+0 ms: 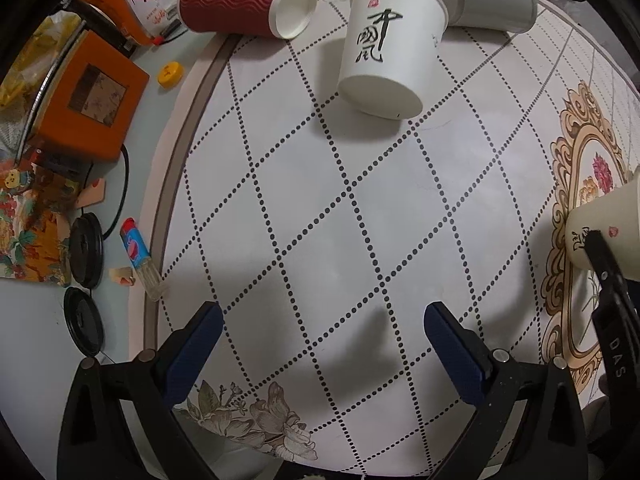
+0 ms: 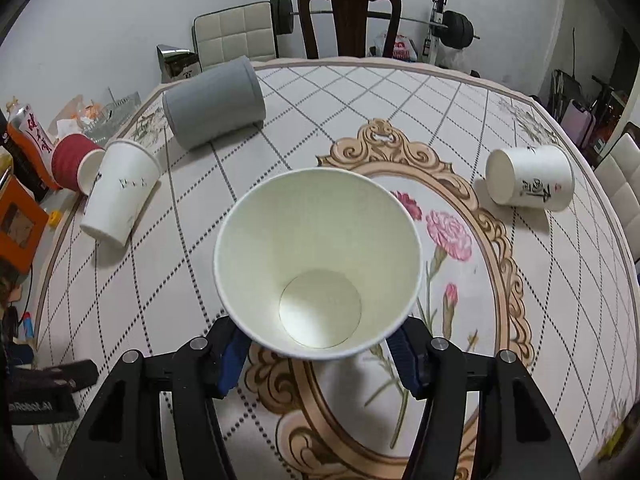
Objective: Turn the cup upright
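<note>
The right gripper (image 2: 318, 354) clamps a cream paper cup (image 2: 318, 256) mouth-up over the patterned tablecloth (image 2: 500, 112), apparently to stand it; the left gripper (image 1: 322, 350) hangs wide, empty.

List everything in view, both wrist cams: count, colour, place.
held paper cup: 1, white, in the right claw, mouth toward the camera
lying paper cups: 2, white with calligraphy, table right and left
ripple cup: 1, red, on its side, far left
grey cup: 1, on its side, far side
tablecloth: 1, white, dotted lattice, floral medallion
orange box: 1, off the cloth, left
yellow cap: 1, by the box
black lids: 2, left edge
left claw: open, empty
right claw: shut on the held cup
</note>
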`<state>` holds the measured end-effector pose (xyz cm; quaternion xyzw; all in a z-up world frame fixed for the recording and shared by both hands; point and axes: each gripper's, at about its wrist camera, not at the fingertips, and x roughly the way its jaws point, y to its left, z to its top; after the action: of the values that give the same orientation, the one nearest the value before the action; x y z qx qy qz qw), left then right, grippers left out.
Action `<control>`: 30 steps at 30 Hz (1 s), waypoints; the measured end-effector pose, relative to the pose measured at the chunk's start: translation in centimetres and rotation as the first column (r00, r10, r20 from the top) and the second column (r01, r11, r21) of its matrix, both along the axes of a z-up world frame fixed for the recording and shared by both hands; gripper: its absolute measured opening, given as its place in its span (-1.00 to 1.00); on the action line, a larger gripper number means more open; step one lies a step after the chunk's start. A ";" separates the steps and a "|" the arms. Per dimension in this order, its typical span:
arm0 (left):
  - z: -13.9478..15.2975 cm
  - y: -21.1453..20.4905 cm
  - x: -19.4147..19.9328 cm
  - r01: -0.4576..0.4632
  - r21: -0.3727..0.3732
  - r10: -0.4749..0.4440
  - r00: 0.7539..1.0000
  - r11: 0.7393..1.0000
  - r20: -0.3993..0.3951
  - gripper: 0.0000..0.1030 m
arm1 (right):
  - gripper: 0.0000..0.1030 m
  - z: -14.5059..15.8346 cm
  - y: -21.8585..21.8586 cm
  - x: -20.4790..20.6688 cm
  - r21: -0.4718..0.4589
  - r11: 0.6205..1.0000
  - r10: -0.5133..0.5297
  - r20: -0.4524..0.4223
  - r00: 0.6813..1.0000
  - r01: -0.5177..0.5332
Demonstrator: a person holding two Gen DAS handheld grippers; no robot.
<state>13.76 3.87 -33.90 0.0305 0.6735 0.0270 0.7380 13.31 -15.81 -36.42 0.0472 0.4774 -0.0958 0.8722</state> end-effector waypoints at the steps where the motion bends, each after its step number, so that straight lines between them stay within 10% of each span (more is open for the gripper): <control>1: 0.8 0.6 -0.6 0.002 -0.002 -0.002 1.000 1.000 0.006 0.99 | 0.48 0.1 0.1 -0.2 -0.004 1.000 -0.002 0.000 1.000 0.002; 12: 6.3 0.2 -4.7 0.063 -0.004 -0.062 0.990 0.998 0.124 0.99 | 0.89 4.4 -0.2 -4.3 -0.032 0.996 -0.081 0.004 0.997 0.081; 30: 21.9 -0.6 -13.6 0.166 -0.052 -0.133 0.910 0.985 0.393 0.99 | 1.00 23.5 -0.8 -16.2 -0.100 0.989 -0.102 0.104 0.989 0.112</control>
<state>0.17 3.23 -11.99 0.0451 0.5104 -0.0525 0.8571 -2.89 -16.63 -12.91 0.0312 0.4248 -0.1653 0.8895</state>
